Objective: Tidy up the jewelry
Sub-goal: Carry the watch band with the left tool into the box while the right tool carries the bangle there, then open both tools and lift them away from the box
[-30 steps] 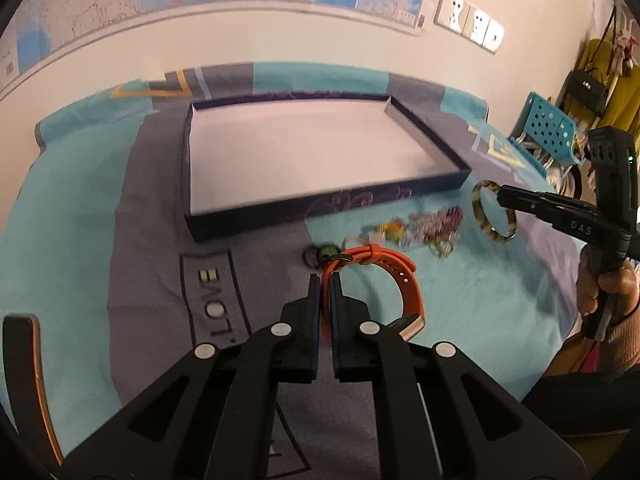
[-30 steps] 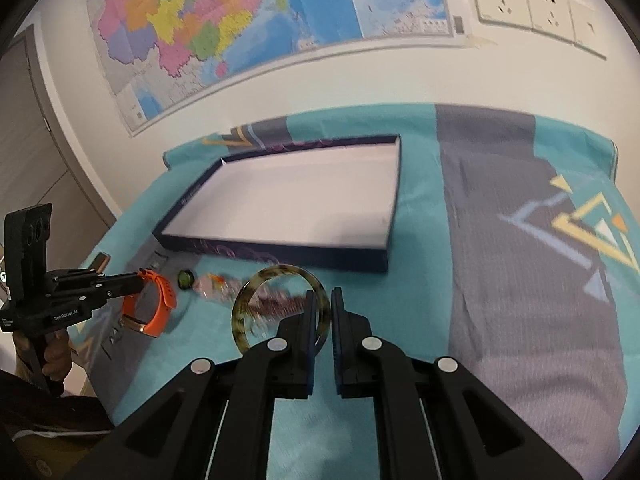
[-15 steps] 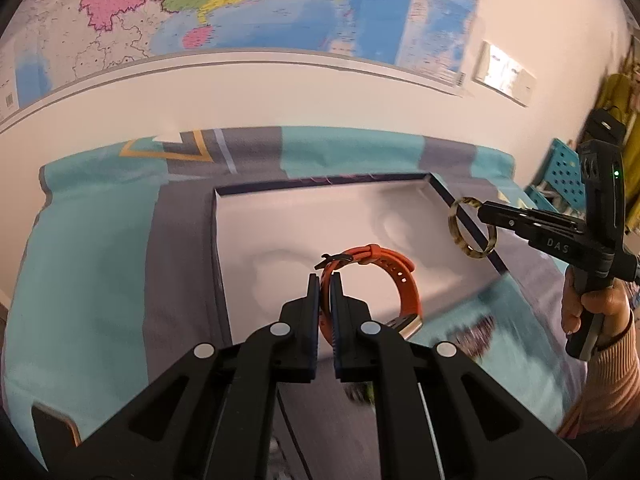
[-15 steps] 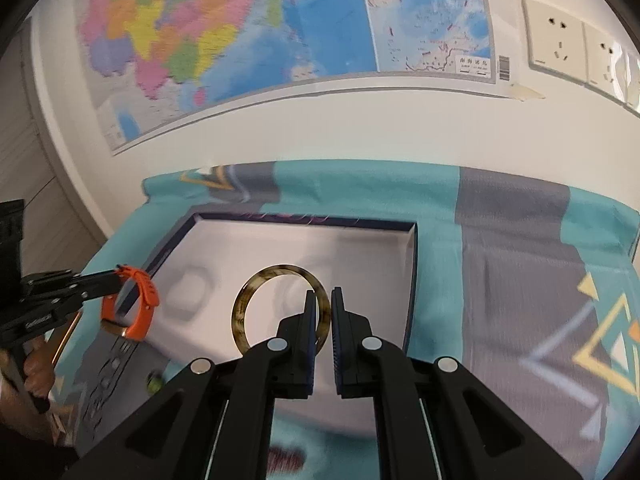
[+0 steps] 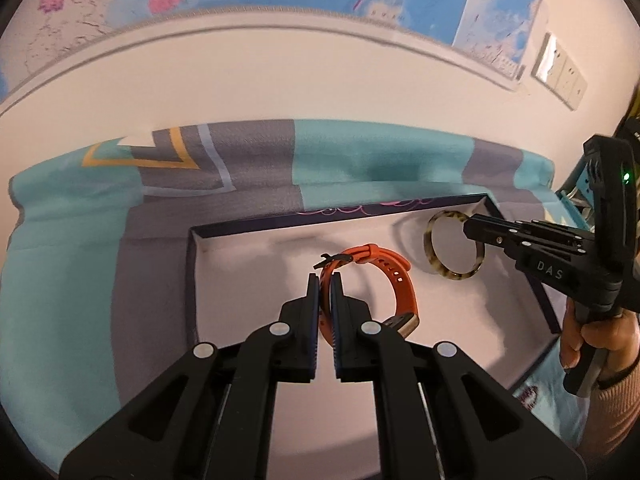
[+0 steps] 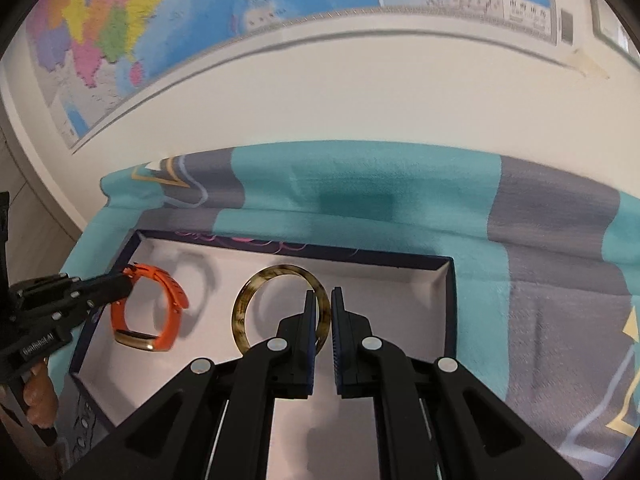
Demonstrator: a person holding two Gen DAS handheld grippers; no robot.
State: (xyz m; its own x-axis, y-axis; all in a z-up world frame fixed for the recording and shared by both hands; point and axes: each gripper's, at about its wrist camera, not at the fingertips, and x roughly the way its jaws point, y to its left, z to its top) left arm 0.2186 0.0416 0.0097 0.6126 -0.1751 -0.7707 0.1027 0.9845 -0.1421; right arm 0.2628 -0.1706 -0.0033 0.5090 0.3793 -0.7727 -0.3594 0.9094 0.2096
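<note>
Each gripper hangs over the tray (image 6: pixel 448 300), the left gripper (image 5: pixel 325 280) clamping the orange watch (image 5: pixel 394 276), the right gripper (image 6: pixel 320 298) clamping the tortoiseshell bangle (image 6: pixel 256 288), white floor directly beneath.

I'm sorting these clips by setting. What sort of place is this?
Probably a room in a home or office: a big wall map, wall sockets, and a table under a teal and grey cloth bearing a shallow box.

We see our right gripper (image 6: pixel 324 308) clamped on a mottled brown-and-amber round bangle (image 6: pixel 244 300) over the shallow navy-walled, white-floored box (image 6: pixel 450 304), while our left gripper (image 6: pixel 126 284) pinches an orange strap watch (image 6: pixel 170 300) beside it.
</note>
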